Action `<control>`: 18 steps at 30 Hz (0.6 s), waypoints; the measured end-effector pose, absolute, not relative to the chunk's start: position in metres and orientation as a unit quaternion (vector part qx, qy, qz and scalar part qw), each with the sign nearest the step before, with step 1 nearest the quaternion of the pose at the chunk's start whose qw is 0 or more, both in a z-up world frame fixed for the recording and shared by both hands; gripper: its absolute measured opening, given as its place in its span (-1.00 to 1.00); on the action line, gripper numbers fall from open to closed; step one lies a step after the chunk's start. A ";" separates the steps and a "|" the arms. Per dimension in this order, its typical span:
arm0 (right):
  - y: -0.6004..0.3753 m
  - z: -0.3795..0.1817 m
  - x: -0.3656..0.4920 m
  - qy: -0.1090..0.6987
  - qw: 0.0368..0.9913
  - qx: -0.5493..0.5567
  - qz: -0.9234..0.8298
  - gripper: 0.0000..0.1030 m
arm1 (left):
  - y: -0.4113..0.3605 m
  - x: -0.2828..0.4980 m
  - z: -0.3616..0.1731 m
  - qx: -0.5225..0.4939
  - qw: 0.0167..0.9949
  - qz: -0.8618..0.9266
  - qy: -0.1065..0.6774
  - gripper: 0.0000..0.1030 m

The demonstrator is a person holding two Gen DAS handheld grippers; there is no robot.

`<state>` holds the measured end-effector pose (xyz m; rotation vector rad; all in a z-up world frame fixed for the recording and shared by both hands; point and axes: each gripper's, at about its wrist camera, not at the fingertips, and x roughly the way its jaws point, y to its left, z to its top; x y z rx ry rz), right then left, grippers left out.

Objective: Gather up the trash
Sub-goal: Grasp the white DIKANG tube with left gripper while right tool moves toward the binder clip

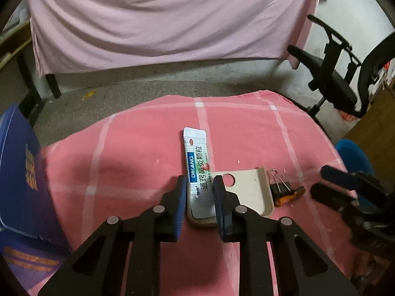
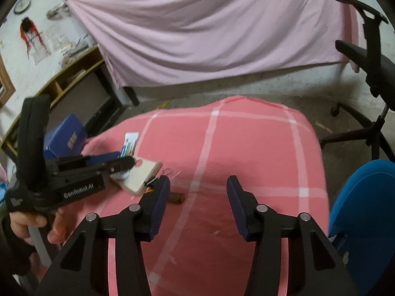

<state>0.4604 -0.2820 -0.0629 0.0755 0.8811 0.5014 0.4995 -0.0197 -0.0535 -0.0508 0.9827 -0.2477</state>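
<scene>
Pink checked cloth [image 1: 138, 162] covers the work surface; a pale pink sheet [image 1: 160, 17] hangs behind. Left gripper [image 1: 199, 185] is narrowed around a white medicine sachet [image 1: 196, 157] lying partly on a beige plastic piece [image 1: 251, 190]; pad contact unclear. Binder clip [image 1: 280, 187] just beside. Right gripper [image 2: 197, 185] is parted, empty, over bare cloth.

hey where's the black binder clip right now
In the left wrist view, the binder clip lies on the pink checked cloth, right of the beige tray, touching an orange battery.
</scene>
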 end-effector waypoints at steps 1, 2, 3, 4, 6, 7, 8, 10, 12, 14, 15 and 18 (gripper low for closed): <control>-0.277 -0.064 0.459 0.427 0.870 0.027 0.243 -0.09 | -0.015 0.496 -0.053 -0.033 0.874 -0.119 0.470 -0.66; -0.273 -0.066 0.458 0.431 0.868 0.020 0.245 -0.09 | -0.013 0.493 -0.053 -0.038 0.874 -0.120 0.469 -0.66; -0.270 -0.066 0.457 0.434 0.866 0.013 0.247 -0.09 | -0.010 0.489 -0.052 -0.040 0.875 -0.121 0.467 -0.66; -0.268 -0.067 0.456 0.435 0.865 0.009 0.249 -0.08 | -0.008 0.485 -0.051 -0.041 0.876 -0.121 0.466 -0.66; -0.262 -0.068 0.455 0.438 0.863 -0.002 0.251 -0.06 | -0.003 0.479 -0.049 -0.050 0.876 -0.124 0.464 -0.66; -0.259 -0.069 0.454 0.439 0.862 -0.006 0.253 -0.04 | -0.004 0.479 -0.048 -0.054 0.875 -0.124 0.464 -0.66; -0.257 -0.069 0.453 0.441 0.861 -0.010 0.254 -0.02 | -0.002 0.477 -0.048 -0.059 0.875 -0.125 0.465 -0.66; -0.255 -0.071 0.454 0.444 0.859 -0.013 0.256 -0.02 | 0.001 0.473 -0.046 -0.069 0.874 -0.127 0.465 -0.66; -0.253 -0.072 0.455 0.447 0.856 -0.017 0.258 -0.01 | 0.005 0.467 -0.044 -0.079 0.873 -0.127 0.464 -0.66; -0.250 -0.073 0.455 0.448 0.855 -0.021 0.258 0.02 | 0.008 0.461 -0.042 -0.085 0.873 -0.129 0.462 -0.67; -0.249 -0.072 0.455 0.448 0.855 -0.022 0.259 0.02 | 0.009 0.458 -0.041 -0.088 0.873 -0.130 0.461 -0.67; -0.241 -0.073 0.456 0.450 0.854 -0.026 0.259 0.04 | 0.014 0.452 -0.037 -0.096 0.872 -0.135 0.461 -0.67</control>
